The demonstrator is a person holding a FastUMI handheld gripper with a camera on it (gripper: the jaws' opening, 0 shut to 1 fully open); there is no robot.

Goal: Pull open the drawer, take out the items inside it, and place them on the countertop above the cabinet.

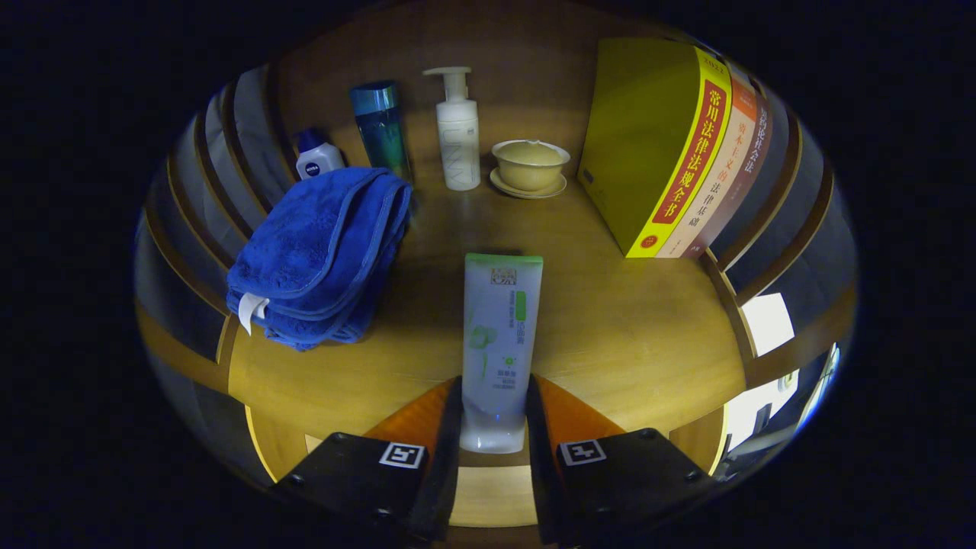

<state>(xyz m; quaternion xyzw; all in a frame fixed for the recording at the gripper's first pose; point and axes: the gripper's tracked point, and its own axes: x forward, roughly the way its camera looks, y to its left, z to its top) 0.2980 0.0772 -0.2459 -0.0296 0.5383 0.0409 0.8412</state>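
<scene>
While gripper (493, 427) clamps the tube (499, 343), fingers closed on its cap end:
Lower flat onto countertop (633, 335), 12 o'clock, right of towel (320, 255).

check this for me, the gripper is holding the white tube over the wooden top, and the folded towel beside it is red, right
Not quite. The gripper view shows the towel is blue, not red. The rest holds: the gripper is shut on the white tube, held over the wooden top, with the folded towel beside it.
</scene>
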